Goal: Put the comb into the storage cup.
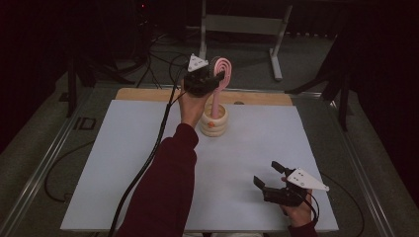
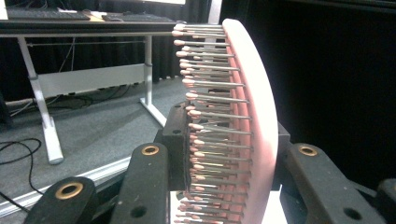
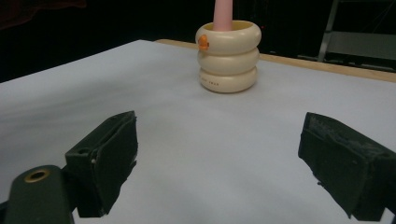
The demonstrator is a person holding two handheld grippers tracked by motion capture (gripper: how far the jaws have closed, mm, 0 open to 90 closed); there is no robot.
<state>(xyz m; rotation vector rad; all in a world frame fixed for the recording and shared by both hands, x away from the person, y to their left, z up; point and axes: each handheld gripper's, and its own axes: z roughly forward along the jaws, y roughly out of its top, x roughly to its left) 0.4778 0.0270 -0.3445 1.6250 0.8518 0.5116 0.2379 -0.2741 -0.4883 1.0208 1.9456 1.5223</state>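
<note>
We judge the work nearly done: the pink hairbrush stands upright with its handle already down inside the cream ringed holder at the far middle of the desk, and what remains is to let go and draw back. Our left claw pinches the brush head, bristles and back pressed between its jaws. Our right claw rests spread and empty near the front right.
</note>
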